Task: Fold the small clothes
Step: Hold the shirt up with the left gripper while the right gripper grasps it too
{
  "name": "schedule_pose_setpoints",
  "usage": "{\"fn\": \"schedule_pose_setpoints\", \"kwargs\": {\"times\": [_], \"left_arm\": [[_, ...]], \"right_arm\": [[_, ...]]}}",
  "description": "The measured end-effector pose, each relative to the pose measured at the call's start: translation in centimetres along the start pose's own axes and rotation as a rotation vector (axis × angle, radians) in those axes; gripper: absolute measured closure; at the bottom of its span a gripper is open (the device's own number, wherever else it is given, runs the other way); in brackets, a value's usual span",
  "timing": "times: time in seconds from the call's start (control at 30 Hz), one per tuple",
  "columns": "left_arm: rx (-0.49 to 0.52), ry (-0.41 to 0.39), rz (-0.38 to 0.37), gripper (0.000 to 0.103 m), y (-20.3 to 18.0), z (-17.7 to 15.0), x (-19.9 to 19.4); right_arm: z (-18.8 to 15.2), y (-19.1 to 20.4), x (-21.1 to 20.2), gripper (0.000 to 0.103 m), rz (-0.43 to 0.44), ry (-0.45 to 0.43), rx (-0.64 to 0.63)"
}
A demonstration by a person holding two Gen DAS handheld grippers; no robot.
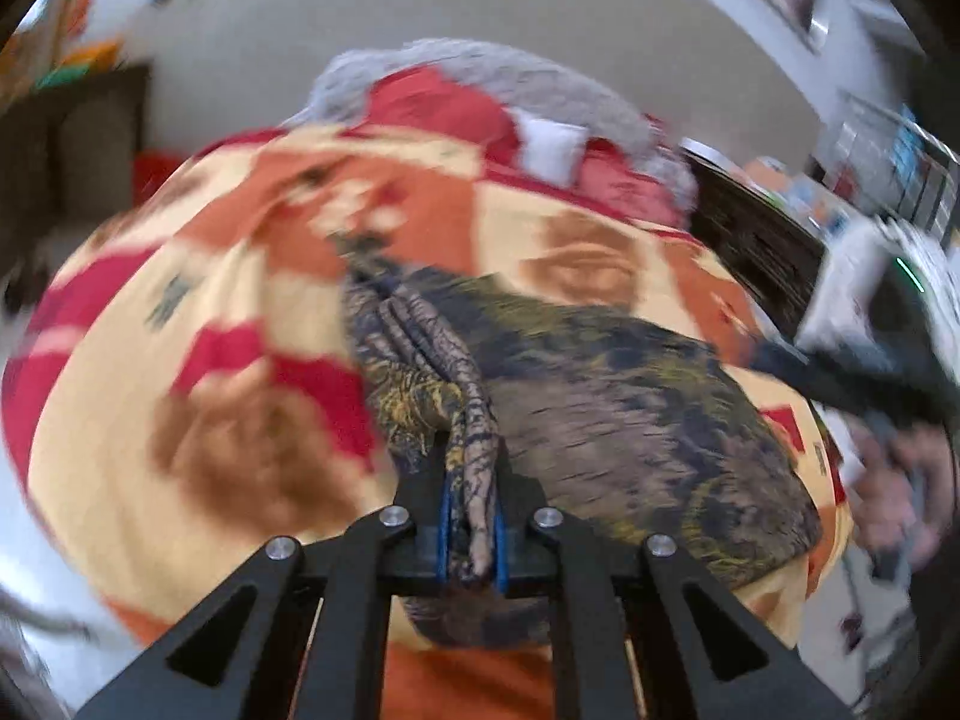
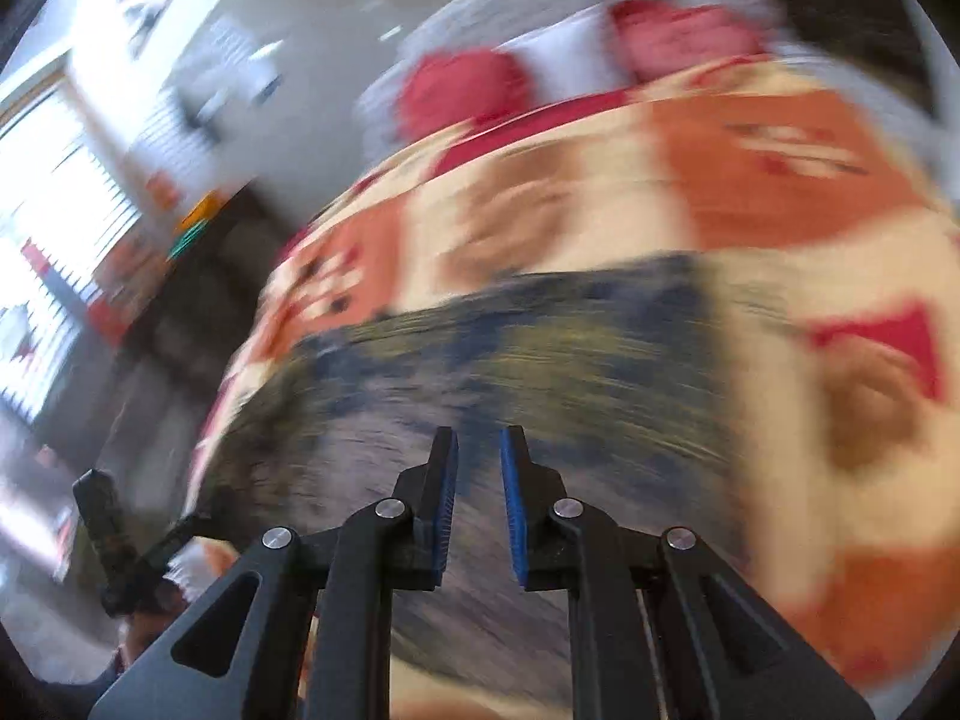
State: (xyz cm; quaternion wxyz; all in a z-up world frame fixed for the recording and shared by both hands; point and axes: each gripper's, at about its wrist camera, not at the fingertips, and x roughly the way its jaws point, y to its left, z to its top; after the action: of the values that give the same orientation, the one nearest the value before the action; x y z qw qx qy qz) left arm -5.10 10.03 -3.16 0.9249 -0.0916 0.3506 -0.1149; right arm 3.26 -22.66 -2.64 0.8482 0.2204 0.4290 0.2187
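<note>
On the orange, cream and red patterned blanket [image 1: 240, 300] lies the olive-brown printed garment [image 1: 630, 420], its bunched edge pinched by the left gripper [image 1: 471, 516], while the right gripper [image 2: 479, 504] hovers above with a narrow gap.

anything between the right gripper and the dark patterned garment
Nothing visible. The right gripper is open just above the dark patterned garment, with only a bare gap between its pads. The left gripper already pinches a bunched fold of it.

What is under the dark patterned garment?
The dark patterned garment lies on an orange, red and cream blanket; the left gripper pinches its bunched edge. Whatever the blanket covers is hidden.
</note>
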Motion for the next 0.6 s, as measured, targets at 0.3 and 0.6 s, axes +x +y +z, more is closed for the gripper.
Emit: {"fn": "schedule_pose_setpoints", "kwargs": {"times": [0.3, 0.6], "left_arm": [[0.102, -0.005, -0.09, 0.093, -5.2, 1.4, 1.6], [0.083, 0.033, -0.103, 0.093, -4.5, 1.1, 2.5]], "right_arm": [[7.4, 6.0, 14.4, 0.054, 0.225, 0.303, 0.033], [8.6, 12.4, 20.7, 0.043, 0.149, 0.44, -0.116]]}}
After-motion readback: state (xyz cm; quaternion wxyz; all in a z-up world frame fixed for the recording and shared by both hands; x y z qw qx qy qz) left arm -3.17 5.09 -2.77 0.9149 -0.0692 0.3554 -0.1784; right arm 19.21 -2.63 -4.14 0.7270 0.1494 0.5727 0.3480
